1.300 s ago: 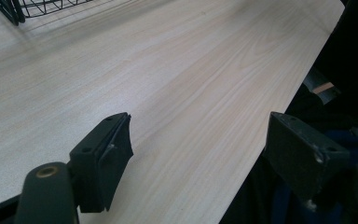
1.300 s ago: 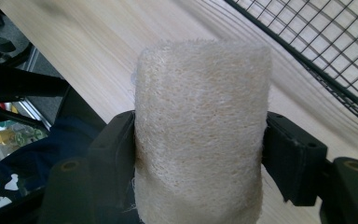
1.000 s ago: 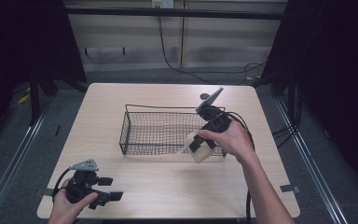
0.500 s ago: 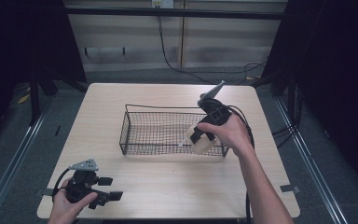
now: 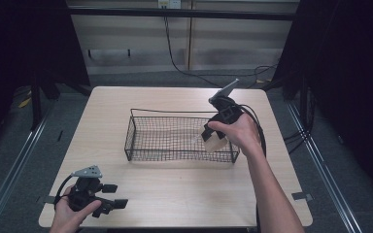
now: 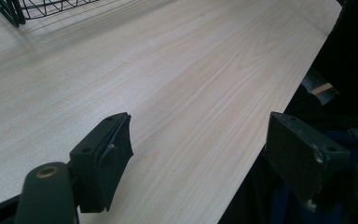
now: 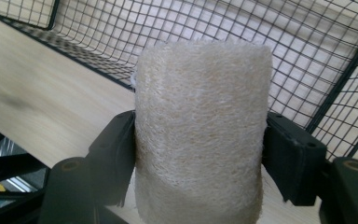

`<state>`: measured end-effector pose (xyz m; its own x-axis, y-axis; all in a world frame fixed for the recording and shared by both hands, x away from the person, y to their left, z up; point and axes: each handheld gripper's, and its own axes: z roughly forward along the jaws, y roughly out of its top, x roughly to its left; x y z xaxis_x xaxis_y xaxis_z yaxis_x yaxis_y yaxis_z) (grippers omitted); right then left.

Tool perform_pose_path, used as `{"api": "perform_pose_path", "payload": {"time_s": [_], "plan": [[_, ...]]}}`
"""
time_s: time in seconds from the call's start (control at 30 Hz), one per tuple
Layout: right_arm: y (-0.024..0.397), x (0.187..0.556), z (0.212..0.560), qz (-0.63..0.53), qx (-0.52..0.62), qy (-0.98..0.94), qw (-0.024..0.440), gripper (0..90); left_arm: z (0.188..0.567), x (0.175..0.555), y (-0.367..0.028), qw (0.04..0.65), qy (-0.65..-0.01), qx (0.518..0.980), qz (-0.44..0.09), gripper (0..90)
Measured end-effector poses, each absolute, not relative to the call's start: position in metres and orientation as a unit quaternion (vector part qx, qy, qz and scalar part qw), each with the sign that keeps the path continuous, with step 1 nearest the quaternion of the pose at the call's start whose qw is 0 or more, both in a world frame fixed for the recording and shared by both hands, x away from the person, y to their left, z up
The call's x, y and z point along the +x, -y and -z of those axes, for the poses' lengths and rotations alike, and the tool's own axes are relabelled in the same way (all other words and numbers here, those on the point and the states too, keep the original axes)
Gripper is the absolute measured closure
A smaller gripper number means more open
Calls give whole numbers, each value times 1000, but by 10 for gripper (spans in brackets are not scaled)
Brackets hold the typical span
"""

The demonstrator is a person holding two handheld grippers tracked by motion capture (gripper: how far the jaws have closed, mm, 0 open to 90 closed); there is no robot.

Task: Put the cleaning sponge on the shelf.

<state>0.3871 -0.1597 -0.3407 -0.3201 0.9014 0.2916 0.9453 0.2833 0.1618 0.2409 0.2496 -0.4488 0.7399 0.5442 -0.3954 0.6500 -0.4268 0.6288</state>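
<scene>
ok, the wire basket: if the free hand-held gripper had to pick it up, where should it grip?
Probably the top rim wire of the near long wall of the wire basket, coming from above with one jaw inside and one outside. The walls are thin upright mesh, and that side faces the open left hand-held gripper; the right one holds a loofah there.

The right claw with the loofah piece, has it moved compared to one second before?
Yes. The right claw, shut on the loofah piece, went from the near right corner of the wire basket up and in, over its right end.
</scene>
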Motion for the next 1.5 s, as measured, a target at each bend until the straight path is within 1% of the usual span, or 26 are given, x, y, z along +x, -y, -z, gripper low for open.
{"api": "perform_pose_path", "payload": {"time_s": [0.5,1.07,1.5], "plan": [[175,405,356,148,-612,774,74,312,449,241,-250,400,-355,842,65,225],[192,413,372,144,-638,753,73,312,449,241,-250,398,-355,843,69,225],[197,415,387,147,-661,733,66,312,449,242,-250,398,-355,843,70,219]]}}
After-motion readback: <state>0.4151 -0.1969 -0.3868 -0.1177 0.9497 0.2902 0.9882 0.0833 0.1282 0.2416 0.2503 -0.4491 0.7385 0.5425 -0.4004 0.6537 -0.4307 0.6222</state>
